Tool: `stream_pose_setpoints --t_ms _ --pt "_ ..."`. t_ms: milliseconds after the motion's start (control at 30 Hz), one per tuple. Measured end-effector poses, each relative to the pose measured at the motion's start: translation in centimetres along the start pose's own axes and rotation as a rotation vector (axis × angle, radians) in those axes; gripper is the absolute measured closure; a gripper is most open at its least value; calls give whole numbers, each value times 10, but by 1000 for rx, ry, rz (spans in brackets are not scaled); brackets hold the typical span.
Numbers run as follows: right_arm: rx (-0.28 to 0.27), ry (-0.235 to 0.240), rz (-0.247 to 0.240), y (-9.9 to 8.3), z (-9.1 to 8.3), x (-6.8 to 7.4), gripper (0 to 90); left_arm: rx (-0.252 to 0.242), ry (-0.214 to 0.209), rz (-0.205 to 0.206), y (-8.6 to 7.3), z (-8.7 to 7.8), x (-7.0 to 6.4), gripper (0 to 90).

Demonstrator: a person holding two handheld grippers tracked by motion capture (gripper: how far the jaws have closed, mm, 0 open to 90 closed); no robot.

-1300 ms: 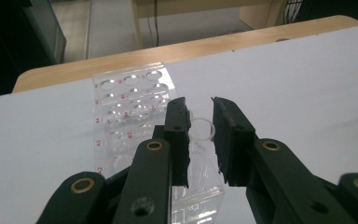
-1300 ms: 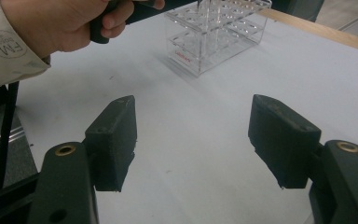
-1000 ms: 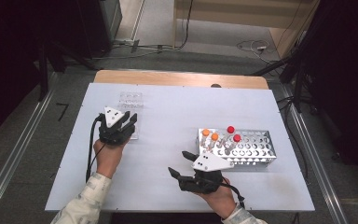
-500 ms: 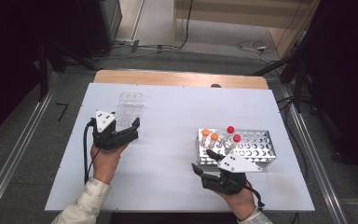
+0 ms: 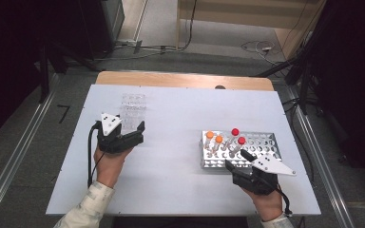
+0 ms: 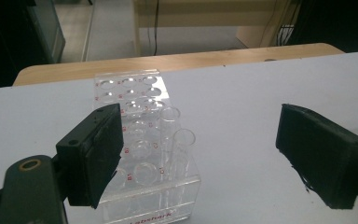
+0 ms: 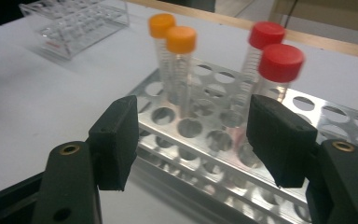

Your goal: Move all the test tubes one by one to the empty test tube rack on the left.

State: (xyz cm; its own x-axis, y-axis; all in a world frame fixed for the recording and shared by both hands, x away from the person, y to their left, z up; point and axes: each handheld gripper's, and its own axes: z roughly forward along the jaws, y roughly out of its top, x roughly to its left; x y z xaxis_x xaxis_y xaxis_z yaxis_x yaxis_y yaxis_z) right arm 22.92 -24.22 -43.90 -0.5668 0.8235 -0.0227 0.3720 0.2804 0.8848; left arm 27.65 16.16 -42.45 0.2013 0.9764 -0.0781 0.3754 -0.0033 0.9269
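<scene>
Jaws apart: left gripper (image 6: 200,158) at clear rack (image 6: 142,154); right gripper (image 7: 191,140) at metal rack (image 7: 242,154)

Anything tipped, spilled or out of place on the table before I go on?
Nothing stands out. The four capped tubes stand upright in the metal rack, the two open glass tubes stand upright in the clear rack, and no spill shows on the table.

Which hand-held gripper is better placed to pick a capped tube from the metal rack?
Right hand-held gripper: its open jaws face the capped tubes in the metal rack. The left one is at the clear rack.
</scene>
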Motion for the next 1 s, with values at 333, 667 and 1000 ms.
stream_pose_setpoints --t_ms 333,667,1000 --pt "9 -87 29 -4 14 -21 335 -12 12 -6 0 -1 0 155" --pt "6 -128 33 -7 29 -31 432 -12 14 -6 -1 0 0 156" --pt "8 -122 29 -8 34 -31 607 -11 9 -12 -1 0 -1 158"
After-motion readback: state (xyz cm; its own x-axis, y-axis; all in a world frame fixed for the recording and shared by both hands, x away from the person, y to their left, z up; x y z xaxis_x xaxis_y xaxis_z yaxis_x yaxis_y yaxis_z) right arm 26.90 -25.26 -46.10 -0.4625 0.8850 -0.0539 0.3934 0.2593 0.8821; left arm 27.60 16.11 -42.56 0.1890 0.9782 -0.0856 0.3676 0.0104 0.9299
